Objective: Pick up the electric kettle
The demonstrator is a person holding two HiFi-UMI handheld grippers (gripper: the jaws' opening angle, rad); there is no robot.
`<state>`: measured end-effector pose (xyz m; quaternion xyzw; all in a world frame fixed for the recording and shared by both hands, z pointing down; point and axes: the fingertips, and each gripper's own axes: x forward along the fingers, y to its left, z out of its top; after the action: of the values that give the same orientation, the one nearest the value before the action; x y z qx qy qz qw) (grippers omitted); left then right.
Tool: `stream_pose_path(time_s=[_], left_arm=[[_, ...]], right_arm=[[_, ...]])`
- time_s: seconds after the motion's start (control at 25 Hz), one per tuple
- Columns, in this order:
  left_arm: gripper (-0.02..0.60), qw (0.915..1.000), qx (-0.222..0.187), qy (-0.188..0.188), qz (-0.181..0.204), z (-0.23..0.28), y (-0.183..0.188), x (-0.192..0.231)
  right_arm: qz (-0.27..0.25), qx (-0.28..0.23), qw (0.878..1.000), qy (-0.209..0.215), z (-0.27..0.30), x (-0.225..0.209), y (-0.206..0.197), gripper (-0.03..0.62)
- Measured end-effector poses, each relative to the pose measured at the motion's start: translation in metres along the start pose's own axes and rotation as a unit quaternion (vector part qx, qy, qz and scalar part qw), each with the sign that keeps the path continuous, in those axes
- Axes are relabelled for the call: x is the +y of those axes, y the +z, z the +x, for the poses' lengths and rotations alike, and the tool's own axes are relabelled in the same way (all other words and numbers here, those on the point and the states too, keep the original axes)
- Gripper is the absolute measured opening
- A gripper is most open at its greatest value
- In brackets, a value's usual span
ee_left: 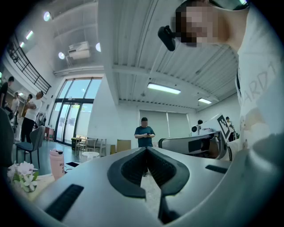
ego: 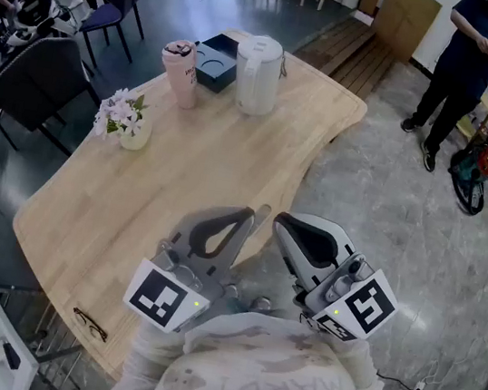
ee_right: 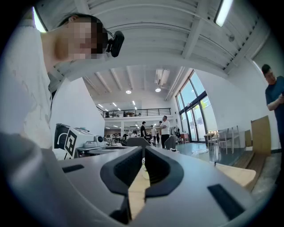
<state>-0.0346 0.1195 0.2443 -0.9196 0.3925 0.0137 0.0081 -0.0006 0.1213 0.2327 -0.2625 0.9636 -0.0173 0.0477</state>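
A: Kettle: where is it, what's it look like?
B: White electric kettle (ego: 257, 74), tall rounded cylinder w/ flat lid. It's upright at the far end of the light wooden surface (ego: 201, 174). Dark blue square box (ego: 217, 61) just beside it on the left, pink lidded tumbler (ego: 181, 72) near that. Kettle's well apart from both grippers.
A: Grippers?
B: Left gripper (ee_left: 146, 149): fingers closed tip to tip, nothing btwn. Right gripper (ee_right: 143, 149): same, closed, empty. Both level, by the near edge.
A: Rest of the surface?
B: Small white vase of pale flowers (ego: 127, 121) toward the left edge. Black-framed glasses (ego: 90, 324) at the near left corner. Right edge is wavy.
A: Room?
B: Grey mottled floor (ego: 387, 221) on the right, black chairs (ego: 37, 79) on the left. Person in dark blue top (ego: 472, 60) standing far right, well apart from the surface. Tall windows, high ceiling.
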Motion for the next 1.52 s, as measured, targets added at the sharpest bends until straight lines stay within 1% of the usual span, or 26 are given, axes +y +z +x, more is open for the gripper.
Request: stream_pose_path(time_s=[0.56, 0.72, 0.84, 1.0, 1.12, 1.28, 1.52], left_arm=[[0.012, 0.9997, -0.014, -0.010, -0.017, -0.018, -0.006, 0.024], [0.012, 0.9996, -0.021, -0.016, -0.007, -0.022, -0.012, 0.035], [0.014, 0.9995, -0.013, -0.022, -0.019, -0.019, -0.018, 0.037], [0.014, 0.9990, -0.024, -0.031, -0.020, -0.007, -0.022, 0.043], [0.014, 0.9990, -0.013, -0.035, -0.026, 0.007, -0.025, 0.051], [0.014, 0.9992, -0.022, -0.034, -0.005, 0.028, -0.026, 0.067], [0.015, 0.9989, -0.014, -0.039, -0.020, 0.065, -0.033, 0.096]], right_arm=[[-0.008, 0.010, 1.000, -0.005, 0.027, 0.013, -0.007, 0.028], [-0.010, 0.015, 1.000, -0.010, 0.033, 0.018, -0.013, 0.028], [-0.003, 0.020, 1.000, -0.019, 0.032, 0.017, -0.018, 0.028], [0.011, 0.011, 1.000, -0.023, 0.031, 0.006, -0.020, 0.029], [0.015, 0.010, 1.000, -0.024, 0.034, -0.006, -0.022, 0.029], [0.023, 0.010, 1.000, -0.019, 0.038, -0.026, -0.024, 0.029], [0.031, 0.010, 0.999, -0.006, 0.048, -0.063, -0.025, 0.029]])
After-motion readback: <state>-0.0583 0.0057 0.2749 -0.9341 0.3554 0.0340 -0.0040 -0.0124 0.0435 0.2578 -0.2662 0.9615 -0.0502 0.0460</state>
